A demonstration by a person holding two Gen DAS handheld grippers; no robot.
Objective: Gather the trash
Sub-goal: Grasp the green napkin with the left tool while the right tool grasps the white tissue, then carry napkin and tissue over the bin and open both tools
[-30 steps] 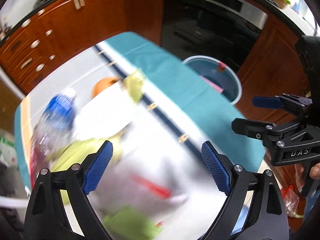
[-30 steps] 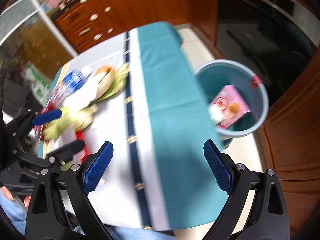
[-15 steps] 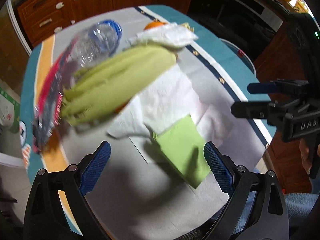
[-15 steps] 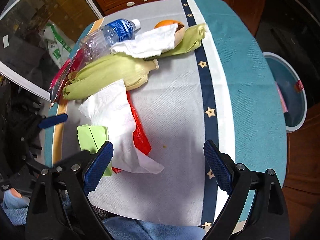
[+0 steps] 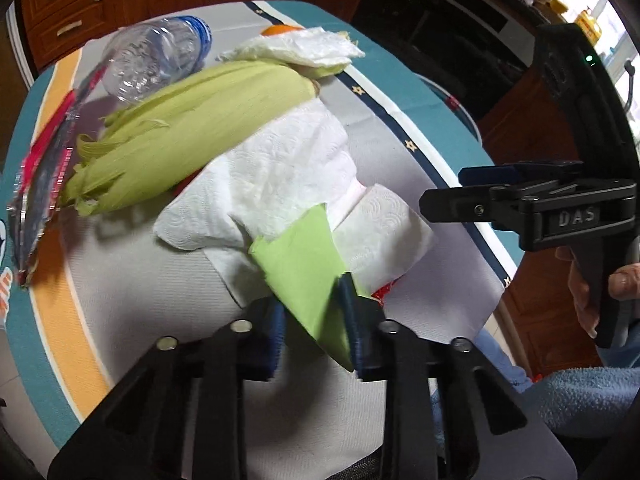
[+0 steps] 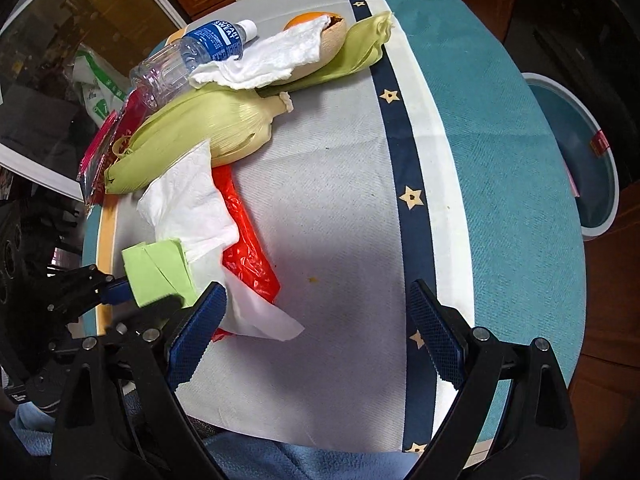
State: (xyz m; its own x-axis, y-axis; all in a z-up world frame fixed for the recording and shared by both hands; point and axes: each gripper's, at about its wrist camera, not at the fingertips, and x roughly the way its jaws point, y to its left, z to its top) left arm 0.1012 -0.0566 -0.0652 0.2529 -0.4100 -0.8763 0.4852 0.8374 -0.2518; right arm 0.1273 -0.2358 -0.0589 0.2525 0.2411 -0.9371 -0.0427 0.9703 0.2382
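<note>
**Left gripper closing on a green paper at the table's near edge**

The table [image 6: 500, 128] fills both views, covered by a cloth with a grey middle, a dark blue starred band and teal edges. Beyond its far right side, a blue bin [image 6: 596, 184] stands on the floor, well apart from the pile of trash, with wooden cabinets [image 5: 76, 4] behind.

The trash lies in a loose heap on the left part of the grey cloth. Largest is a corn husk [image 6: 200, 132], lying on its side. A clear plastic bottle [image 6: 188, 60] with a blue label lies just behind it, and a second husk [image 6: 352, 60] sits farther back beside an orange fruit [image 6: 304, 20], with a crumpled white tissue [image 6: 272, 60] draped over them. A pink wrapper [image 6: 100, 156] lies at the left edge. Nearer the person, a white paper towel [image 6: 188, 204] overlaps a red plastic bag [image 6: 248, 248].

At the near end of the heap is a folded green paper [image 5: 308, 264], partly tucked under the paper towel. The left gripper [image 5: 316, 324] has its jaws closing around this paper, one blue pad at each side of it; it appears pinched between them.

The right gripper [image 6: 316, 332] hovers over bare grey cloth with its jaws spread wide and nothing between them. A hand [image 5: 600, 288] grasps its handle in the left wrist view.
</note>
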